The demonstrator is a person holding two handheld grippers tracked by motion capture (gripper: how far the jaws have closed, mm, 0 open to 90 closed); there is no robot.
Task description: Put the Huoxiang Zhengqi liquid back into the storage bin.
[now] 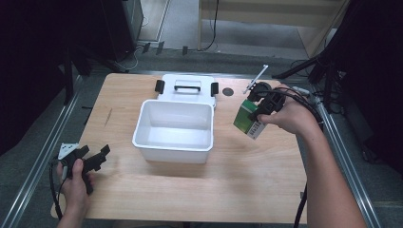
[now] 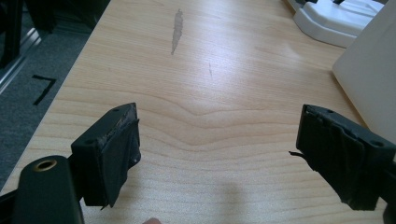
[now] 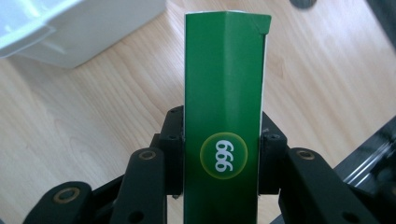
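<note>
Right claw (image 3: 219,140) is clamped on a green box (image 3: 223,93), holding it clear of the table (image 1: 190,185) just right of the white bin (image 1: 174,125). To do this well, I'd carry the box level over the bin's rim and lower it inside before letting go. Left claw (image 2: 219,149) sits open over bare wood near the table's left edge.

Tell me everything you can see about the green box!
The green box is a slim carton that looks like thin card, with a white side and a yellow-ringed circle reading 999. Its flaps look closed. The right tool is clamped on its two narrow sides and holds it tilted in the air above the wooden table, to the right of the open white bin. Nothing else touches it.
</note>
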